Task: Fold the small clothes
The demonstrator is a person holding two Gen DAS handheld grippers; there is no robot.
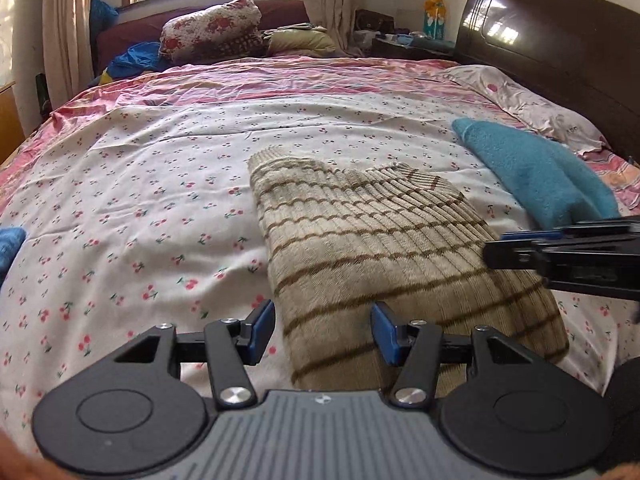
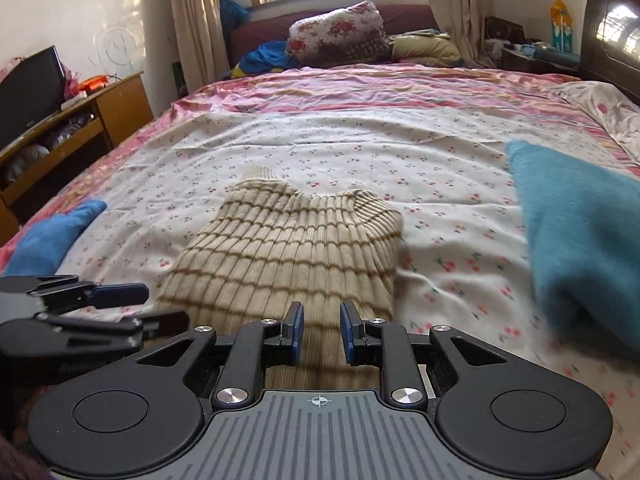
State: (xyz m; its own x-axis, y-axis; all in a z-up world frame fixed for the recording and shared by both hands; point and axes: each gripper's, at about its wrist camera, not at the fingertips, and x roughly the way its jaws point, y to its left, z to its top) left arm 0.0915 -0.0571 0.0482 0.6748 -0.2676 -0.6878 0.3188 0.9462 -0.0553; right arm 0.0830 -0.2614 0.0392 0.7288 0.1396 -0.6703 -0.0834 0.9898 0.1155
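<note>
A beige ribbed sweater with brown stripes (image 1: 372, 240) lies folded on the cherry-print bedsheet (image 1: 140, 200); it also shows in the right wrist view (image 2: 288, 252). My left gripper (image 1: 323, 334) is open and empty, its blue-padded jaws astride the sweater's near left edge. My right gripper (image 2: 320, 336) is open and empty, low over the sweater's near end. The right gripper also shows from the side in the left wrist view (image 1: 520, 246), and the left gripper shows in the right wrist view (image 2: 160, 306).
A teal fleece garment (image 1: 536, 176) lies to the right of the sweater (image 2: 580, 240). A blue cloth (image 2: 56, 232) lies at the left. A dark headboard (image 1: 560, 52) stands at right. A wooden desk (image 2: 80, 120) stands left of the bed. Pillows and bedding (image 2: 340, 32) are piled under the window.
</note>
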